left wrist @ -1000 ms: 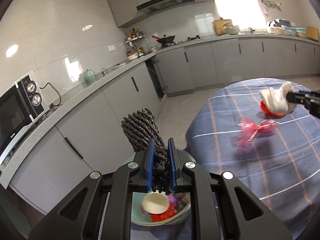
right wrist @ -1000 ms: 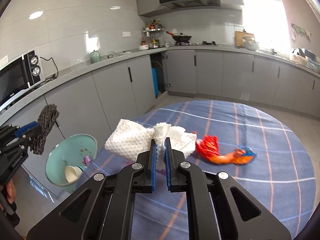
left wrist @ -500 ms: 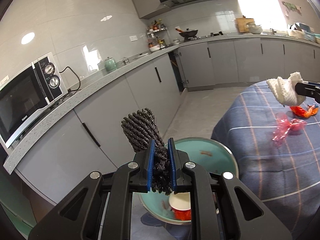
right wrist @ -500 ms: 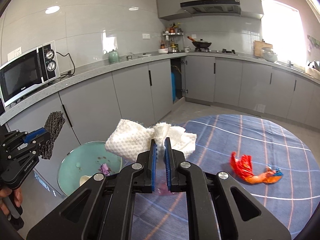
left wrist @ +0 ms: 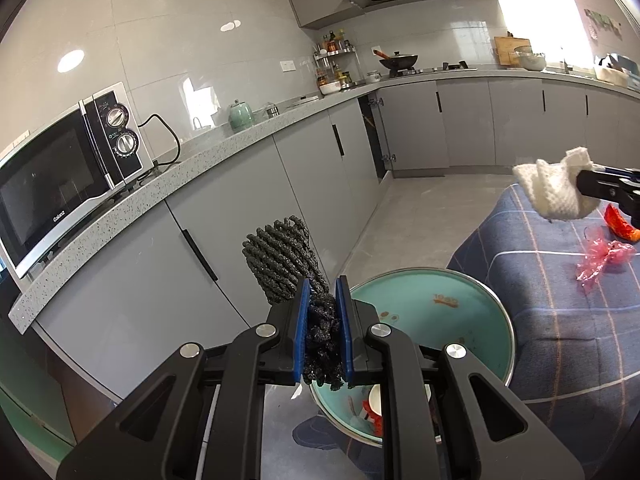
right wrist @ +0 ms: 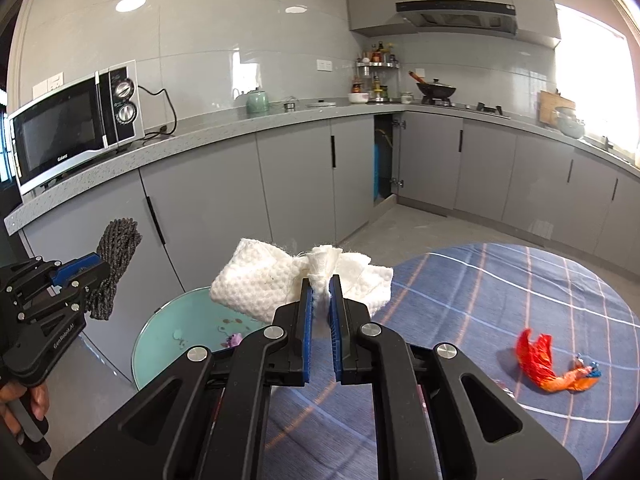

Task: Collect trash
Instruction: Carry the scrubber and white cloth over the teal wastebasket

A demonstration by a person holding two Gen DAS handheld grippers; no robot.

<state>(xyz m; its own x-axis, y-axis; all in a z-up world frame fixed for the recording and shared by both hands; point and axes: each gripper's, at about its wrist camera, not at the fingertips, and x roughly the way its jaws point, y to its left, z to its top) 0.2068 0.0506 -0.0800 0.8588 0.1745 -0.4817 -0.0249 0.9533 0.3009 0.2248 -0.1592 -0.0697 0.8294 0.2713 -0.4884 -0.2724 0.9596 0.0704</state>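
Kitchen with a blue table (right wrist: 500,292): left gripper (left wrist: 322,300) is clenching a dark rag (left wrist: 280,256), right gripper (right wrist: 320,300) is clenching a white tissue (right wrist: 260,280), both near the bin (left wrist: 432,304), while two wrappers (right wrist: 544,364) are waiting.

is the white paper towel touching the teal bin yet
Apart. The right wrist view shows the white textured paper towel pinched in the right tongs, held in the air above the round teal bin.

The left gripper (left wrist: 323,292) hides much of the bin's (left wrist: 480,300) contents.
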